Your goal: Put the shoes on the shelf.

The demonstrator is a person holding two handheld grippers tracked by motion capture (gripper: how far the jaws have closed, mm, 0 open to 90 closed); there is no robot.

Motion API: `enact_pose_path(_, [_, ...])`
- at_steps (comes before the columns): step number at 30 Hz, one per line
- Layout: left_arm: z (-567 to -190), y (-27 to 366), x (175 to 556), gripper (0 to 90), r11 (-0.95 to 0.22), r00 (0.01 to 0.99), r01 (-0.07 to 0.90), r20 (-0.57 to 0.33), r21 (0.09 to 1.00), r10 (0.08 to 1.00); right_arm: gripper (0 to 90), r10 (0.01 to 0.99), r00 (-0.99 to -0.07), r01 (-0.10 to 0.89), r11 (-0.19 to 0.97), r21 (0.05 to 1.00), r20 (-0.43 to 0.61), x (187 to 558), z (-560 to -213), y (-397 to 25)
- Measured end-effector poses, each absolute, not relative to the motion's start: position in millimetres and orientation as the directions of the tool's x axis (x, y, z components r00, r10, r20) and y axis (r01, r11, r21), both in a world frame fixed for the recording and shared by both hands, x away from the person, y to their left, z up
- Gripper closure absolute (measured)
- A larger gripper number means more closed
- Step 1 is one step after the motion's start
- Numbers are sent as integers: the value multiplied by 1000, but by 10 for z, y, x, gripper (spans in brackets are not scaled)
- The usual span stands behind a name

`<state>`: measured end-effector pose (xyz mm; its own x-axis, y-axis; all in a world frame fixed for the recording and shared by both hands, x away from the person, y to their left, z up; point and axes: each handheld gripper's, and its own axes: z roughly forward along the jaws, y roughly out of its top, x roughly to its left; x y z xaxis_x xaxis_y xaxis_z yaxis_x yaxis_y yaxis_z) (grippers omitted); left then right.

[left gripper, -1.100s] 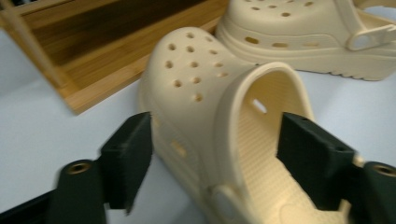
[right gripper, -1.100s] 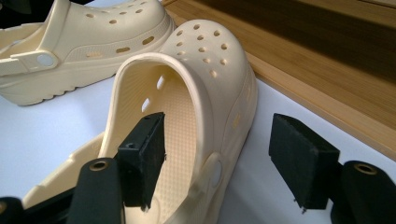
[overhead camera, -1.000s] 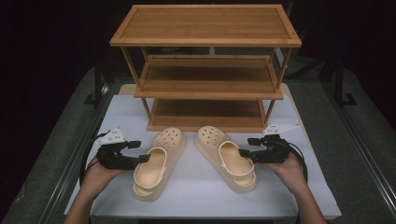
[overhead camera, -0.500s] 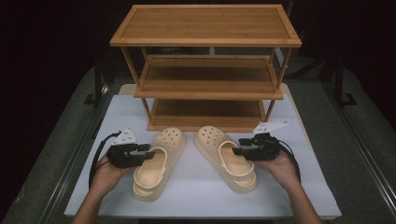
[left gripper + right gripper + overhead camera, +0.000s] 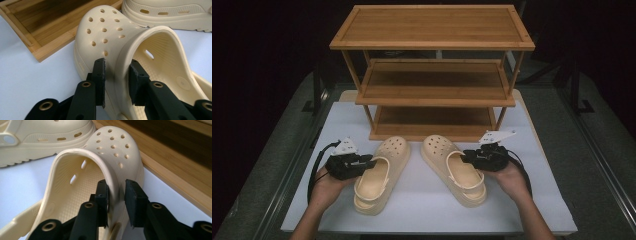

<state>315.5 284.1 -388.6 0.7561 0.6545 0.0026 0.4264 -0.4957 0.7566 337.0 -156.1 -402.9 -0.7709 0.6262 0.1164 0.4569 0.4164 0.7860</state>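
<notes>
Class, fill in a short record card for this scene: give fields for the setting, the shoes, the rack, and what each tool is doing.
Setting: white table with a three-tier wooden rack at the back
Shoes: two cream clogs, toes towards the rack
Left clog: lying on the table in front of the rack
Right clog: lying beside it, apart
Left tool: jaws astride the outer wall of the left clog, a small gap showing at each pad
Right tool: jaws astride the outer wall of the right clog
Rack shelves: nothing seen on them
</notes>
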Motion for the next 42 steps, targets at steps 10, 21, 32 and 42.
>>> enact_pose_path(10, [-3834,2814,3121,804,-531,725,402,95,745,682,819,647,-761,416,446,792,36,3322,-3983,-1531])
enact_pose_path(21, [-3739,2795,3137,838,-515,706,396,107,760,700,839,706,-709,414,413,811,2,3293,-3884,-1661])
enact_pose_path(32, [-3582,2573,3305,837,-511,708,358,130,782,694,837,762,-647,442,366,819,8,3359,-3770,-1851])
enact_pose_path(42, [-3580,2237,3639,837,-501,702,346,135,793,699,837,790,-613,452,348,821,3,3577,-3692,-1867])
